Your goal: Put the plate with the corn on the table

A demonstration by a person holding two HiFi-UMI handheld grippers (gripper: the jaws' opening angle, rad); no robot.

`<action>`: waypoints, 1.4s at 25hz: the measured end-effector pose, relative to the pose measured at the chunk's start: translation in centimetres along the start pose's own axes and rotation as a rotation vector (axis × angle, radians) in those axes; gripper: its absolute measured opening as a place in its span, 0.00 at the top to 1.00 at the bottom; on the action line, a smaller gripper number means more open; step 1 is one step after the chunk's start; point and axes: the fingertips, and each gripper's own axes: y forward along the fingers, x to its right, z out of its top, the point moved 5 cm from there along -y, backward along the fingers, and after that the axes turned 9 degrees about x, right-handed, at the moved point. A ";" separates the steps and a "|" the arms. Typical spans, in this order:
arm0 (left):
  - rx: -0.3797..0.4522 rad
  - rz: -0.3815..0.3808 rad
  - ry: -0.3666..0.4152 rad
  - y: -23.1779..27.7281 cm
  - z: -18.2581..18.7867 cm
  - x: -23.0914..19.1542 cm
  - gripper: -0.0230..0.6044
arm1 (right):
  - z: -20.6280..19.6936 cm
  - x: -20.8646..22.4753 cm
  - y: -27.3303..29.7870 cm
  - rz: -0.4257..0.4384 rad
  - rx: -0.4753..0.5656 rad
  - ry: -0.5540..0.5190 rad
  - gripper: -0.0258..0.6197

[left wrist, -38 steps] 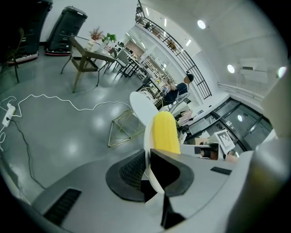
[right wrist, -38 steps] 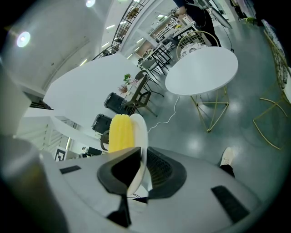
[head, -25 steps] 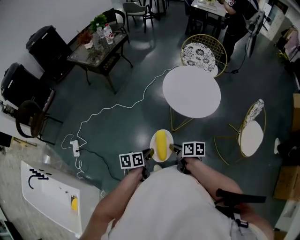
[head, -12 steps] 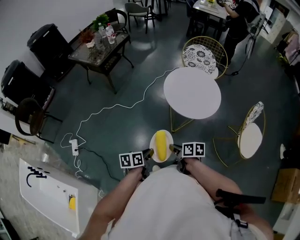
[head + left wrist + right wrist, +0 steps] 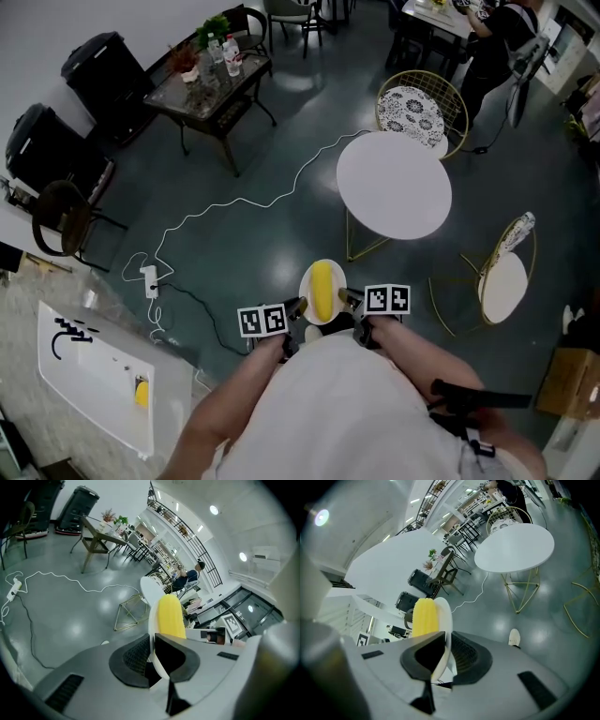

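A small white plate (image 5: 307, 283) with a yellow ear of corn (image 5: 322, 289) on it is held in the air, close in front of the person's body. My left gripper (image 5: 299, 307) is shut on the plate's left rim, and my right gripper (image 5: 345, 300) is shut on its right rim. In the left gripper view the plate (image 5: 152, 620) stands edge-on between the jaws with the corn (image 5: 169, 616) beside it; the right gripper view shows the plate (image 5: 445, 620) and corn (image 5: 424, 617) likewise. The round white table (image 5: 394, 185) stands ahead and slightly right, its top bare.
Two gold wire chairs flank the table: one behind it (image 5: 415, 110), one at its right (image 5: 506, 275). A white cable (image 5: 234, 204) and power strip (image 5: 150, 279) lie on the dark floor. A dark side table (image 5: 210, 80) with bottles stands far left. A person (image 5: 495, 37) stands at the far right.
The round table and floor have shifted slightly rightward and down in the head view. Both grippers keep the plate in the same spot.
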 end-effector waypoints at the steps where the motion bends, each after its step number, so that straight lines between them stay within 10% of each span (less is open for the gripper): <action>1: 0.001 0.007 -0.005 0.0 0.2 -0.2 0.90 | 0.2 0.0 0.3 0.001 -0.007 0.000 0.88; 35: -0.026 0.074 0.048 12.5 14.2 0.4 0.90 | 16.6 3.8 7.9 0.076 0.003 0.054 0.88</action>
